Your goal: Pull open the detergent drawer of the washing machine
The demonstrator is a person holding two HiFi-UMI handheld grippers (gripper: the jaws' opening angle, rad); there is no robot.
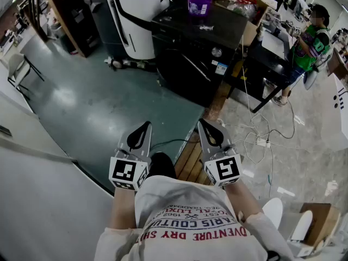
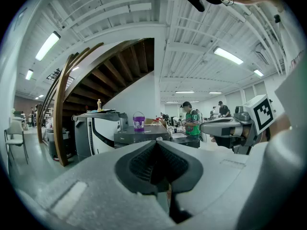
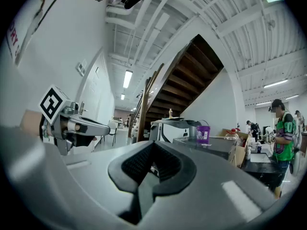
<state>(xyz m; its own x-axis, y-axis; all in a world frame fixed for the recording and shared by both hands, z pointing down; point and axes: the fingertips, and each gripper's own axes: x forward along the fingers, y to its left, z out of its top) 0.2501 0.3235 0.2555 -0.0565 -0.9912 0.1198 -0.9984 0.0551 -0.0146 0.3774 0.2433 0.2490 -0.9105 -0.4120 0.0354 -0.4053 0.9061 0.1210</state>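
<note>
- The dark washing machine point(image 1: 187, 64) stands ahead across the floor with a purple bucket point(image 1: 199, 1) on top; its detergent drawer is too small to pick out.
- The left gripper point(image 1: 140, 132) and the right gripper point(image 1: 209, 130) are side by side near the person's chest, well apart from the machine.
- Both pairs of jaws are pressed together, with nothing between them.

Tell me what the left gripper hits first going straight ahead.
For the left gripper, the way looks free nearby; farther on, probably the black washing machine under the purple bucket. Depth is unclear.
</note>
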